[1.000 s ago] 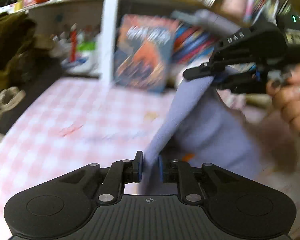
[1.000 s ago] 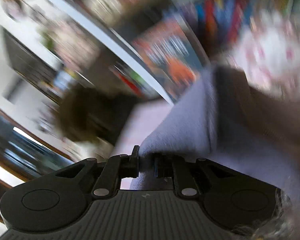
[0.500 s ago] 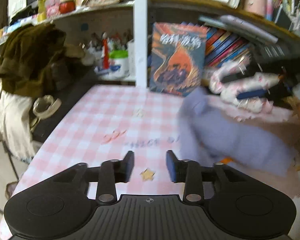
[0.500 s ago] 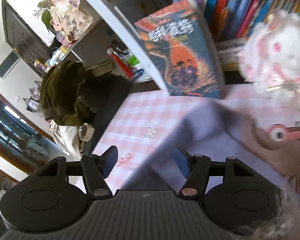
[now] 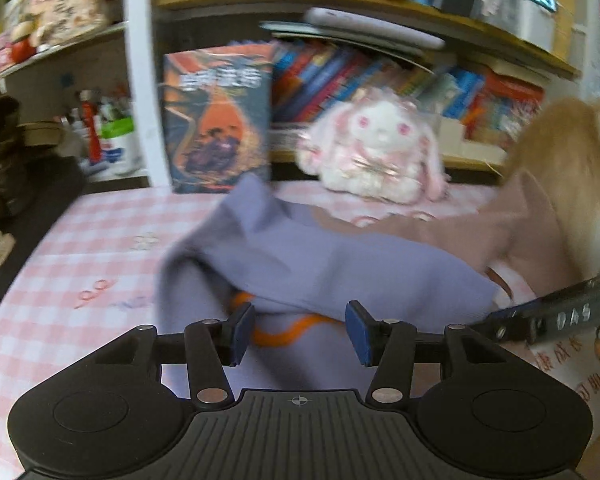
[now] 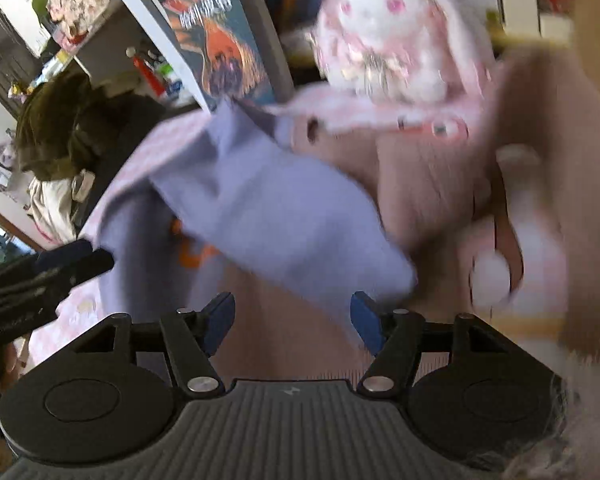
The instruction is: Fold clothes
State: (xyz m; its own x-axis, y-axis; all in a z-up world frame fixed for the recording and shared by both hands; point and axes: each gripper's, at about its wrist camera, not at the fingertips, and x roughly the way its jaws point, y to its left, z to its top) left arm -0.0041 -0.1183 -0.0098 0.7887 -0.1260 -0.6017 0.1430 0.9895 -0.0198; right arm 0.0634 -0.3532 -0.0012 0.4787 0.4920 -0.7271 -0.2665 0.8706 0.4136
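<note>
Both grippers hover with nothing held: the left gripper (image 5: pixel 299 330) is opening, its blue pads clear of the cloth below, and the right gripper (image 6: pixel 292 326) stands wide apart too. Beneath them a lavender garment (image 5: pixel 340 264) lies crumpled on the pink checked tablecloth (image 5: pixel 80 248), one flap folded over orange lettering that is mostly hidden. A brownish garment (image 6: pixel 432 184) lies beside it. Beyond sit a plush rabbit (image 5: pixel 376 148) and an upright book (image 5: pixel 216 116), both blurred.
</note>
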